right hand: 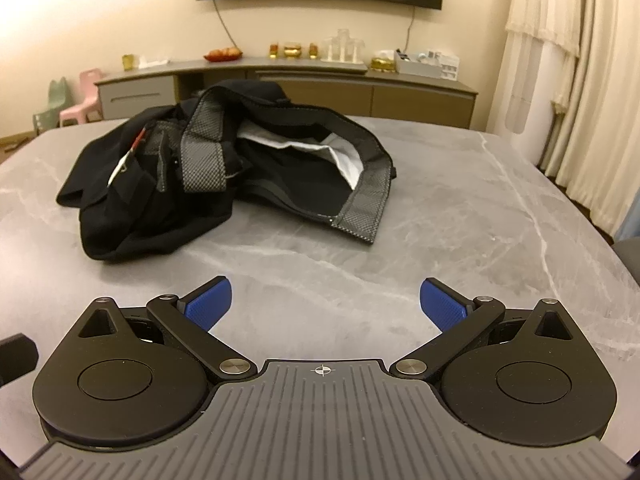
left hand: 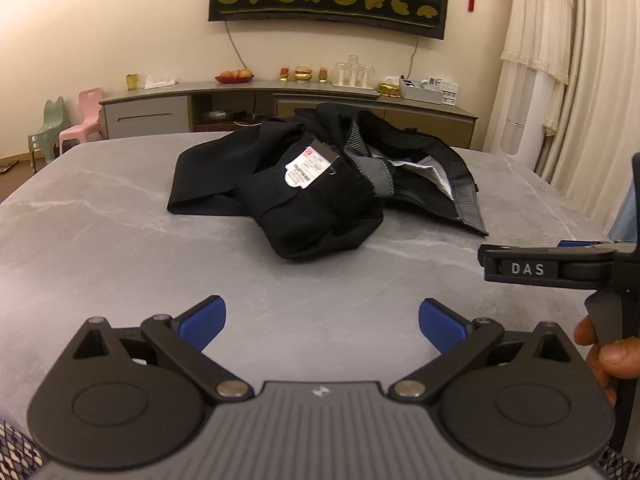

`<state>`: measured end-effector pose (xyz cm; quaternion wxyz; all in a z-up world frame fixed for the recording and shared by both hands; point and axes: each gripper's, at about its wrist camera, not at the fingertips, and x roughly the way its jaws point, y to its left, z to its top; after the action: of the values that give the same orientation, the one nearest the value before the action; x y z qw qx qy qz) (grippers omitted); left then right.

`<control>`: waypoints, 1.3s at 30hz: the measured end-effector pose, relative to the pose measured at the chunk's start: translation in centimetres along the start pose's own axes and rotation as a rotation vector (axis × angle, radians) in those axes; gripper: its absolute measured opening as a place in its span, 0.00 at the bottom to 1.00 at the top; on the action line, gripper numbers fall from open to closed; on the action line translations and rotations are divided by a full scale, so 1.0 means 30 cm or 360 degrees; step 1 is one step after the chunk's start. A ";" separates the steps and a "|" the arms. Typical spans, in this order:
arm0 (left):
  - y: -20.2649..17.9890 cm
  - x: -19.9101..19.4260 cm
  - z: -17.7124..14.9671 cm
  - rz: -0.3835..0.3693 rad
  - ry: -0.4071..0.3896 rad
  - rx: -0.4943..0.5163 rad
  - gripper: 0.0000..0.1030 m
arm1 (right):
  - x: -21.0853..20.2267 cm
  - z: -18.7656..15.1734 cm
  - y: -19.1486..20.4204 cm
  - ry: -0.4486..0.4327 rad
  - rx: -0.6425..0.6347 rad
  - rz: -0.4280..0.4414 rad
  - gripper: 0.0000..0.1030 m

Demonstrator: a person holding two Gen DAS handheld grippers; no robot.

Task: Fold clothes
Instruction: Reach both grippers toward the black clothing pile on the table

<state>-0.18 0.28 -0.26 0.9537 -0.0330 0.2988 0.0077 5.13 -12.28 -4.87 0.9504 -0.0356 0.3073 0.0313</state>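
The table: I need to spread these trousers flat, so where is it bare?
Bare grey table lies between the crumpled black trousers and both open grippers, left gripper and right gripper. More shows right of the waistband and left of the heap. The far middle is crowded.

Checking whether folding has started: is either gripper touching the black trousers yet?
Apart. In each wrist view, bare grey table separates the open left gripper and right gripper from the crumpled black trousers.

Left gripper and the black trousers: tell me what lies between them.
Only bare grey table between the left gripper and the black trousers, per the left wrist view.
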 end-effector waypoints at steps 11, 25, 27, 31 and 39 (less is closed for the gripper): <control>-0.005 0.011 0.001 0.0075 0.0090 0.0036 1.00 | -0.005 -0.017 0.019 -0.0002 -0.0005 -0.0021 0.98; 0.026 -0.046 0.047 0.0059 0.0084 -0.0001 0.89 | -0.056 -0.027 0.005 -0.0112 0.0001 0.0063 0.98; 0.011 -0.063 0.079 0.0064 0.0048 0.0029 0.88 | -0.059 -0.019 0.017 -0.0124 -0.0001 0.0074 0.98; -0.028 -0.088 0.168 0.0050 0.0004 0.0096 0.75 | -0.079 -0.002 0.025 -0.0162 -0.0004 0.0109 0.98; -0.086 -0.019 0.280 -0.0018 -0.0005 0.0235 0.04 | -0.085 0.028 0.037 -0.0183 0.0028 0.0173 0.65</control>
<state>4.22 -1.71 7.11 0.9540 0.0359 0.2969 -0.0198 3.47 -11.18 -2.74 0.9637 -0.0088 0.2539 0.0821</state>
